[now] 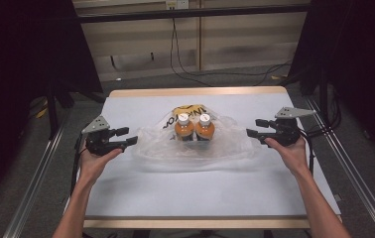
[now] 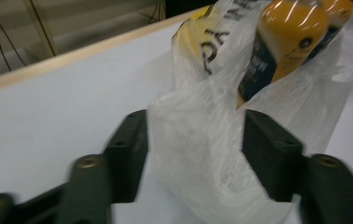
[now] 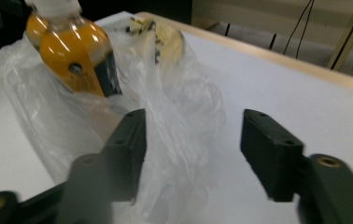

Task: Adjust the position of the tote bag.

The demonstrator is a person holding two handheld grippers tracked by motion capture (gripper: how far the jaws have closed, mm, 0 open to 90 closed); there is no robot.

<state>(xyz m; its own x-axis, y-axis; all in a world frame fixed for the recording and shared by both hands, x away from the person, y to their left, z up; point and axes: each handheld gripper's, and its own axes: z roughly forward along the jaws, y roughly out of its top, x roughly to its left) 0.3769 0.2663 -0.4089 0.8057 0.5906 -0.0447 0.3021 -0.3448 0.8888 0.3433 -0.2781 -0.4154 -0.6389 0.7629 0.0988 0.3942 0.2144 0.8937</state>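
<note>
Here, two bottles of orange drink are seen standing side by side, touching, inside a clear plastic bag that is spread flat around them on the white tabletop. The bag lies slightly toward twelve o'clock from the tabletop's middle, and a yellow printed part of it is bunched at twelve o'clock from the bottles. White caps are seen on both bottles.

The left tool is held at nine o'clock from the bag, with its jaws pointed toward three o'clock, just beside the bag's edge. In the left gripper view the jaws are spread and a fold of the bag lies between them; it reaches both jaws, but whether it is pressed by them cannot be told. The bottles are seen beyond the fold, tilted in that view.

The right tool is held at three o'clock from the bag, with its jaws pointed toward nine o'clock. In the right gripper view the jaws are spread wide; the bag lies against the jaw at the left of that view, while the other jaw stands clear of it over bare tabletop. A bottle is seen at eleven o'clock in that view, wrapped by the plastic.

Each tool is carried in a bare hand, with the forearms entering from six o'clock.
</note>
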